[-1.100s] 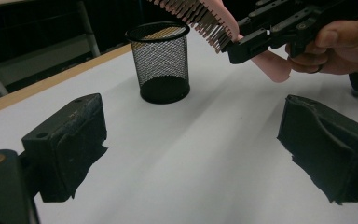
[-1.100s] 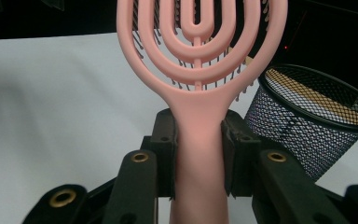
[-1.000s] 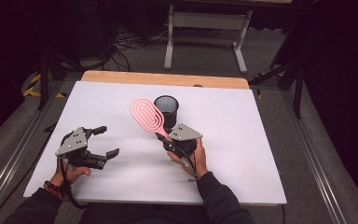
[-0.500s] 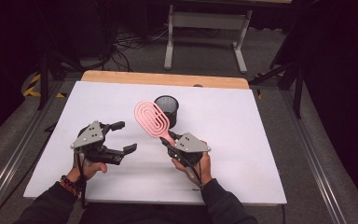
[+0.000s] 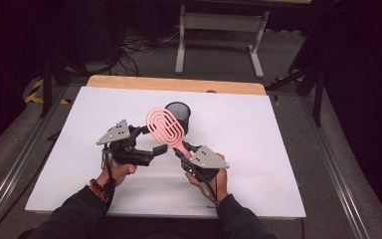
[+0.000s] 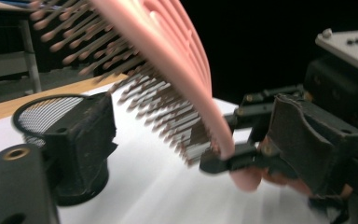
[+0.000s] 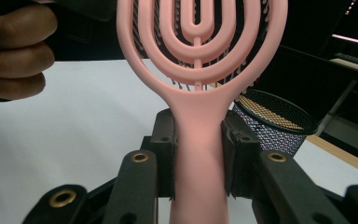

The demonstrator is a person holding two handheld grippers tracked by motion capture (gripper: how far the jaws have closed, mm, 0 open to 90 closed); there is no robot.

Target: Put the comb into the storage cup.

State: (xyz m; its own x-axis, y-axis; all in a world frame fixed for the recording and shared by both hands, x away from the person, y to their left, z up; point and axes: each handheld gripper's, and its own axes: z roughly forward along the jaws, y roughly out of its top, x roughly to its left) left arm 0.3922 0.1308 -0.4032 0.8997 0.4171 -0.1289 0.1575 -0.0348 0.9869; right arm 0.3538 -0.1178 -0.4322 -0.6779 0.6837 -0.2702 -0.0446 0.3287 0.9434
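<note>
A pink hairbrush (image 5: 165, 125) with an oval, ribbed head stands tilted above the white table. My right gripper (image 5: 181, 149) is shut on its handle (image 7: 199, 154), with both pads pressed against it. In the left gripper view the brush head (image 6: 168, 70) lies between the two jaws, bristles toward the left jaw. My left gripper (image 5: 151, 141) is just left of the head. Its jaws have just been closing, and neither pad touches the brush. A black mesh cup (image 5: 178, 115) stands upright right behind the brush.
The white tabletop (image 5: 278, 149) has a wooden strip (image 5: 179, 83) along its far edge. Dark floor, cables and a grey metal stand (image 5: 219, 30) lie beyond the table. Both of the person's forearms come in from the near edge.
My left gripper has moved right and up to the brush head, and its jaws have narrowed. The right gripper with the brush has shifted slightly toward the near right.
</note>
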